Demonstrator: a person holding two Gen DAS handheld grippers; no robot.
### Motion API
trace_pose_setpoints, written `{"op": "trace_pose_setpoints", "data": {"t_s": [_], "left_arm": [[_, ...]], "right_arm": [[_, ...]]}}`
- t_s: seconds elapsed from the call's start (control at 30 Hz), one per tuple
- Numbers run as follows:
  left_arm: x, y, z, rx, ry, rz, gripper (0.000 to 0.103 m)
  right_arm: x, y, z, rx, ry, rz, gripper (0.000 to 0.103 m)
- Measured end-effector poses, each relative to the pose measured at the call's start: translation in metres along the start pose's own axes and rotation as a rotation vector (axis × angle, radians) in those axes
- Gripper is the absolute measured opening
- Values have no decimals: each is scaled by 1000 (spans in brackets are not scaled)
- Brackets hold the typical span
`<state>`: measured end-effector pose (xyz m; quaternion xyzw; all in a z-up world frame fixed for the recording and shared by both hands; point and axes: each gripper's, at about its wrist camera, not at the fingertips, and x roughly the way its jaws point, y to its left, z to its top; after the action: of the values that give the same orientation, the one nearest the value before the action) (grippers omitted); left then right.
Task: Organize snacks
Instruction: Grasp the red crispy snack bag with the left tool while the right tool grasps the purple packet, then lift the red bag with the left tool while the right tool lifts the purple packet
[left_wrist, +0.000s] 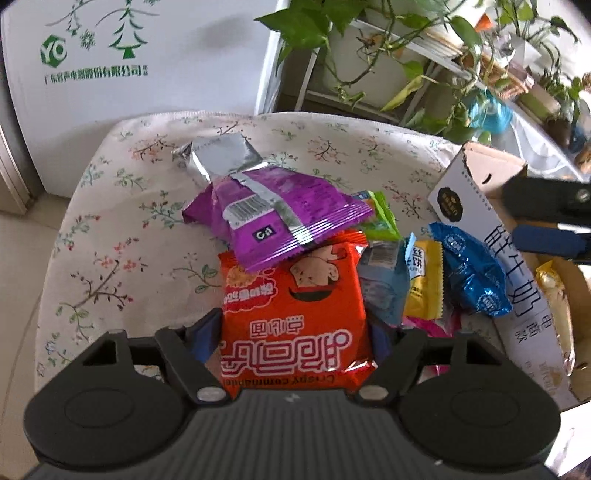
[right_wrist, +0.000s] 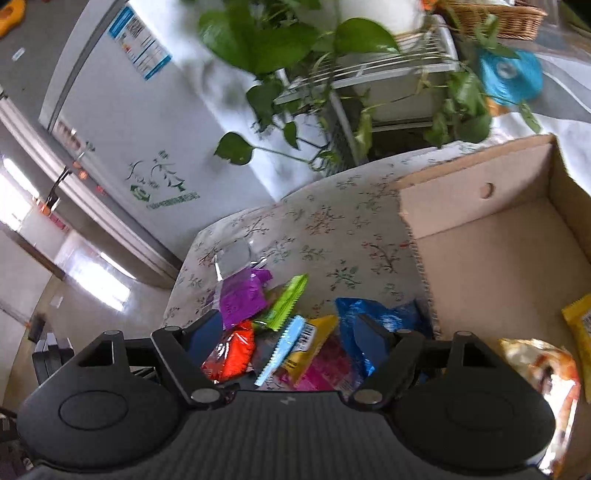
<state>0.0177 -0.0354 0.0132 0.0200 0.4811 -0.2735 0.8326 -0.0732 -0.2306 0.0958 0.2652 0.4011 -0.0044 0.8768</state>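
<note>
My left gripper (left_wrist: 293, 334) is shut on a red-orange snack packet (left_wrist: 291, 310), its blue pads pressing both sides. A purple packet (left_wrist: 273, 214) lies partly on top of it, with a silver packet (left_wrist: 221, 155) behind. Beside them lie a green packet (left_wrist: 380, 214), a light blue one (left_wrist: 384, 284), a yellow one (left_wrist: 424, 284) and a shiny blue one (left_wrist: 469, 273). My right gripper (right_wrist: 291, 339) is open above the pile, near the shiny blue packet (right_wrist: 373, 321). A cardboard box (right_wrist: 498, 258) on the right holds a yellow packet (right_wrist: 580, 325) and an orange-white one (right_wrist: 546, 373).
The snacks lie on a floral tablecloth (left_wrist: 122, 229). A white cabinet (left_wrist: 147, 74) stands behind the table. Leafy potted plants (left_wrist: 369, 44) on a white rack crowd the back right. The right gripper's black and blue fingers (left_wrist: 546, 221) show over the box in the left wrist view.
</note>
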Motion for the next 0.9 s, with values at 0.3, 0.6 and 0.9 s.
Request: {"op": "trace_pose_setpoints", "data": {"t_s": [0.3,0.6,0.9], "left_arm": [[-17,15,-7,-33,14,6,70],[-41,28,-27,18,54,97,70],[-56,52,-44,-50,45,202,70]], "right_arm": [[25,29,-3,-166,-8,-21,83],[69,61,1,-222,39,-23,83],[105,82,-2,-253,51,-61,87]]}}
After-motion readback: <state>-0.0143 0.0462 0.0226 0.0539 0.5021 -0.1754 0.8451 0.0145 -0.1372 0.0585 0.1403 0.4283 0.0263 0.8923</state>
